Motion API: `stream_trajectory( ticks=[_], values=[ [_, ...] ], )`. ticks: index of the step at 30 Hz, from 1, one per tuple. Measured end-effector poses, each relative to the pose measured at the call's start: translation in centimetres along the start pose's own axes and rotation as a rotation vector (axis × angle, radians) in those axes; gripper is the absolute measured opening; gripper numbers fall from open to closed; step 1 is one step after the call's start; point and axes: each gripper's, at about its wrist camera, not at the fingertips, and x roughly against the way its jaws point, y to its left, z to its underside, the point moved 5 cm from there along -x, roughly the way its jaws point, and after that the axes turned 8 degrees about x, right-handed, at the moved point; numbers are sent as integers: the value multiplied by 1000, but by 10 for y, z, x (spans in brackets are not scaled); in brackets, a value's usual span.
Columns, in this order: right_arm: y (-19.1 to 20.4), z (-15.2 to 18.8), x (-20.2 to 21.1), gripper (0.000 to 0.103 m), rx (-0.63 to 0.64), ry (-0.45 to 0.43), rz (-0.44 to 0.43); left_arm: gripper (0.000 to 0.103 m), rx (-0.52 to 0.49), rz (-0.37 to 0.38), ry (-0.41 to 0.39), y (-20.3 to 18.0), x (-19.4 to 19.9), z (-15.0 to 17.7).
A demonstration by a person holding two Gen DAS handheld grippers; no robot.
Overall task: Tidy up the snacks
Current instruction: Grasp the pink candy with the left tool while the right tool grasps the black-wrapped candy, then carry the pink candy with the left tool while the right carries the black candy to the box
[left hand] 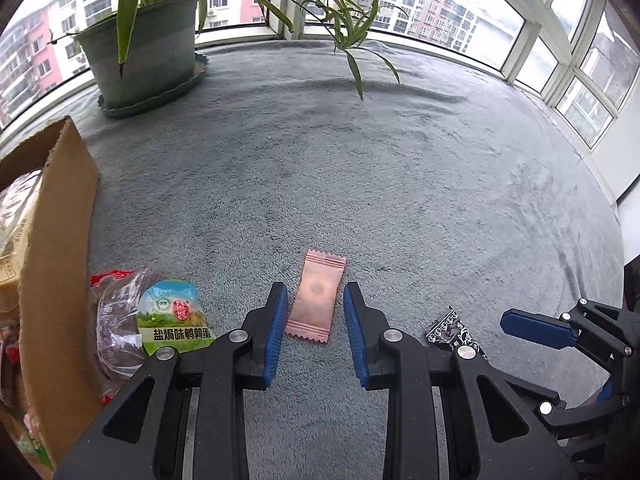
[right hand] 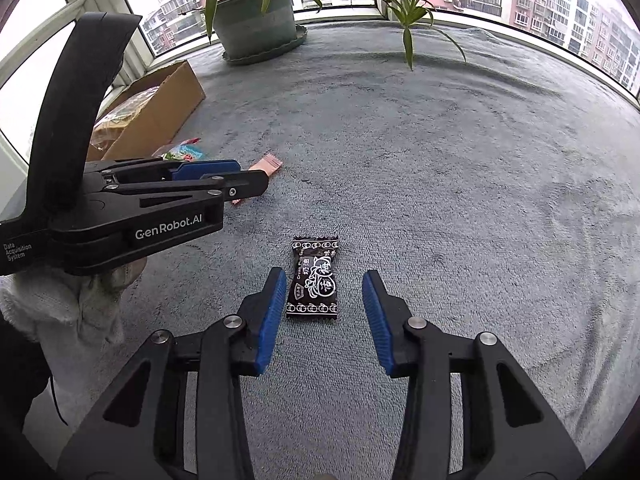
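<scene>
Far left, the box (left hand: pixel 60 240) sits with an egg pack (left hand: pixel 174 316) beside it. Your left gripper (left hand: pixel 315 300) straddles the pink packet (left hand: pixel 316 300), pads apart, not pinching. Right of it, your right gripper (right hand: pixel 325 288) stands spread around the black candy (right hand: pixel 314 278). The plant (left hand: pixel 140 52) stands far off.

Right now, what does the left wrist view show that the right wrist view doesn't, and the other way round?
Only the left wrist view shows the pink sachet whole, lying between the open left tongs, and the green-labelled egg snack up close beside the clear wrapper.

Only the right wrist view shows the black candy whole, between the open right tongs, plus the gloved hand holding the left tool.

Both show the cardboard box, the potted plant, the grey blanket and the windows.
</scene>
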Motion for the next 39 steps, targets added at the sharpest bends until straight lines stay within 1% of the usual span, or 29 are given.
stream_trajectory(
  ticks=[4, 8, 10, 12, 14, 15, 22, 31, 34, 39],
  values=[
    [1, -1, -6, 41, 8, 18, 1, 27, -30, -10, -8, -2, 0, 1],
    [4, -3, -10, 40, 27, 27, 12, 27, -86, -30, -21, -6, 0, 3],
    [5, -4, -13, 34, 38, 38, 24, 24, -115, -50, -21, -8, 0, 4],
    [6, -5, -14, 34, 48, 36, 30, 19, -128, -56, -21, -9, 0, 4],
    [6, -5, -14, 28, 53, 39, 33, 19, -125, -53, -20, -9, -1, 3],
    [5, -4, -14, 27, 56, 40, 32, 19, -121, -52, -20, -9, 0, 3],
    [1, -1, -10, 26, 51, 37, 25, 17, -56, -12, -21, -1, 0, 0],
    [-8, 4, 0, 26, 29, 16, 27, 17, -25, -16, -41, -5, 8, 7],
    [-8, 3, 5, 26, 37, 4, 31, 17, -5, -10, -49, -6, 14, 11],
    [-4, -1, 15, 26, 54, -20, 29, 17, 7, -19, -78, -6, 28, 15]
  ],
)
